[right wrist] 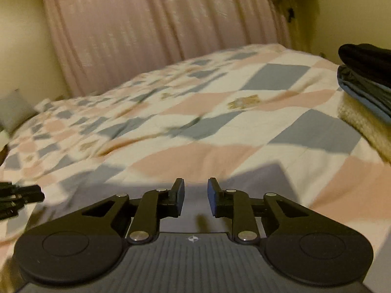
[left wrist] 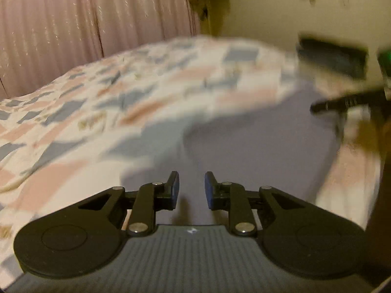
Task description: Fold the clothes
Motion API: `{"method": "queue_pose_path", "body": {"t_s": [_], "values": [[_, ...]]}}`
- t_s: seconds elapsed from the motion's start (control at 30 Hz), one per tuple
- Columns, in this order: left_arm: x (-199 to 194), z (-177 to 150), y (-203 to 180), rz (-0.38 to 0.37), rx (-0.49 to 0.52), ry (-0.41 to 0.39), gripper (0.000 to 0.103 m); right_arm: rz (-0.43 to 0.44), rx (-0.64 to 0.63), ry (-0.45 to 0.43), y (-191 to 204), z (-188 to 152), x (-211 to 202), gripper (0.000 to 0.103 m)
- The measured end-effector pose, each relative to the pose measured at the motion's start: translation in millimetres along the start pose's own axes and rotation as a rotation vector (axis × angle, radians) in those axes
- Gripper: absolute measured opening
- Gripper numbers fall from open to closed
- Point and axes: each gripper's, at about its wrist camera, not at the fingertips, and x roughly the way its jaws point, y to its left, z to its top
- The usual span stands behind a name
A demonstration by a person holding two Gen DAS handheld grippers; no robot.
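Note:
A lavender-grey garment (left wrist: 256, 146) lies flat on the patchwork bedspread (left wrist: 97, 102), spreading ahead of my left gripper (left wrist: 191, 188), which is open and empty just above its near part. In the right wrist view my right gripper (right wrist: 195, 195) is open and empty over a corner of the same garment (right wrist: 256, 178). The right gripper's black fingers (left wrist: 342, 102) show blurred at the right edge of the left wrist view. The left gripper's fingers (right wrist: 22, 195) show at the left edge of the right wrist view.
A stack of folded dark and blue clothes (right wrist: 366, 78) sits on a cream blanket (right wrist: 361, 122) at the bed's right side. Pink curtains (right wrist: 158, 36) hang behind the bed. A grey pillow (right wrist: 13, 109) lies at far left.

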Motion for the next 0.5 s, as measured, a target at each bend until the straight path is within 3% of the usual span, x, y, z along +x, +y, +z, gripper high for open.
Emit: {"method": "queue_pose_path", "body": {"t_s": [0.07, 0.13, 0.17, 0.23, 0.27, 0.37, 0.43, 0.5], "values": [[4, -18, -5, 0.078, 0.011, 0.088, 0.021, -0.04, -0.069, 0.043, 5, -18, -4, 0.026], [-10, -18, -2, 0.094, -0.049, 0.079, 0.021, -0.141, -0.094, 0.097, -4, -33, 3, 0.023], [-18, -16, -2, 0.105, -0.076, 0.071, 0.021, -0.185, -0.093, 0.12, -9, -39, 4, 0.011], [-32, -10, -4, 0.12, -0.104, 0.043, 0.02, -0.203, 0.059, 0.102, -24, -31, -11, 0.006], [-37, -8, -6, 0.109, -0.105, 0.028, 0.02, -0.217, 0.086, 0.074, -24, -27, -21, 0.009], [-36, -7, -19, 0.101, -0.108, 0.05, 0.021, -0.216, 0.101, -0.002, -12, -20, -43, 0.031], [-22, -16, -22, 0.137, -0.138, 0.123, 0.023, -0.164, 0.076, -0.008, 0, -23, -46, 0.033], [-16, -22, -20, 0.174, -0.205, 0.171, 0.026, -0.139, 0.106, 0.043, 3, -33, -34, 0.035]]}}
